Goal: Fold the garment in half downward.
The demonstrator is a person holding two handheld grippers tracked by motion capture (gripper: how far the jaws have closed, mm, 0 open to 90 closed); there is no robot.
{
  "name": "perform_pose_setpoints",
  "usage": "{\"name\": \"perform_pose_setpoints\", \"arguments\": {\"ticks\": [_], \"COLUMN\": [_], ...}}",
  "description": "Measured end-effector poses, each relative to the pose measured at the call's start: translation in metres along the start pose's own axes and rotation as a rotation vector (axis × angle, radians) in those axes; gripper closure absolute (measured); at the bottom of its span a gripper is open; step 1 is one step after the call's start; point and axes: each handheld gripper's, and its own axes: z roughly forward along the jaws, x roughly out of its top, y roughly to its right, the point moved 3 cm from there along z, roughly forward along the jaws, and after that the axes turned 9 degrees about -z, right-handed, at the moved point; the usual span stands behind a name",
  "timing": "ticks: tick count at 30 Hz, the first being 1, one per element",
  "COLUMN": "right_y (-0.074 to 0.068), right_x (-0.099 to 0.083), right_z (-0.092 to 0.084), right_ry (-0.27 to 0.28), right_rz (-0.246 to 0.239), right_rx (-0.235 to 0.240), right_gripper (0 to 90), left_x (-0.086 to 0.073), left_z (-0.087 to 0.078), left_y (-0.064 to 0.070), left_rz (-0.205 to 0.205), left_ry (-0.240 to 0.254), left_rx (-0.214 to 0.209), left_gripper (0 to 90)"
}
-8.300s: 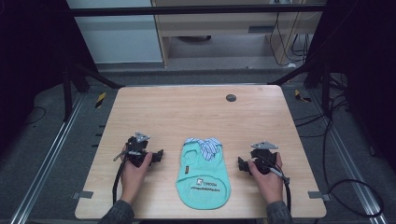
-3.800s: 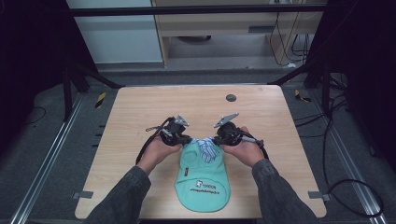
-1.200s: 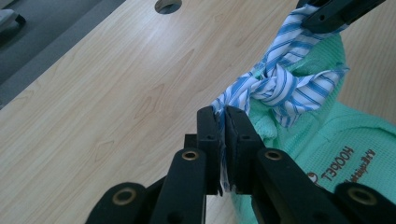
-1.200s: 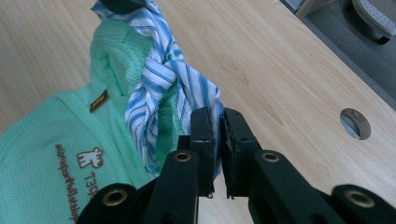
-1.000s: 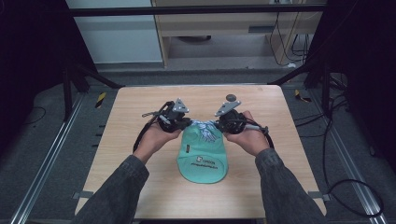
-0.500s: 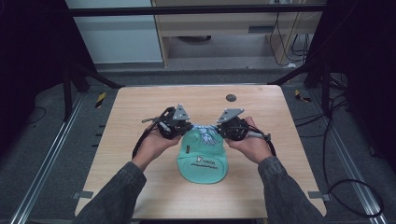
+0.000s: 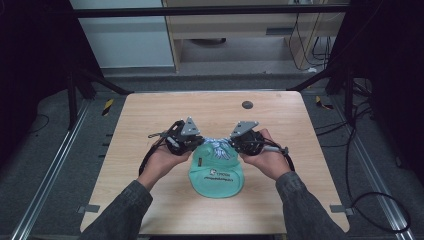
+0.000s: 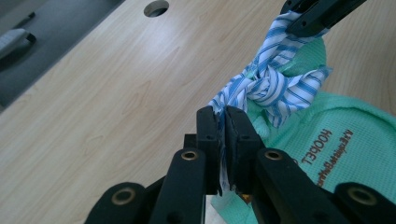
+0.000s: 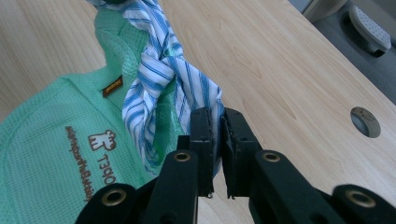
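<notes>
High view, both grippers pinching striped tie on green garment, wooden table

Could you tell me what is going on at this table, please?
A person is working on a green bib on the wooden table with two handheld grippers. The left gripper and the right gripper each have their jaws shut on one end of the bib's blue-striped ties, which are knotted together between them.

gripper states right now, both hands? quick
Left gripper: closed, pinching one end of the blue-striped tie on the green bib.
Right gripper: closed, pinching the other end of the same tie.
</notes>
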Motion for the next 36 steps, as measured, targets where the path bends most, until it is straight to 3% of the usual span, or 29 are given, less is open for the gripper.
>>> {"name": "perform_pose_setpoints", "arguments": {"ticks": [15, 23, 36], "right_y": [-0.016, -0.032, -0.047], "right_x": [0.002, 0.000, -0.013], "right_z": [0.000, -0.004, -0.006], "right_ry": [0.009, 0.013, 0.010], "right_rz": [-0.031, -0.065, -0.071], "right_rx": [0.004, 0.007, 0.020], "right_gripper": [82.0, 82.6, 82.9], "left_x": [-0.017, -0.030, -0.044], "left_z": [-0.007, -0.012, -0.011], "left_y": [0.005, 0.013, 0.027], "left_rz": [-0.027, -0.019, -0.004], "left_ry": [0.022, 0.028, 0.020], "left_rx": [-0.010, -0.023, -0.058], "left_gripper": [84.3, 84.3, 84.6]}}
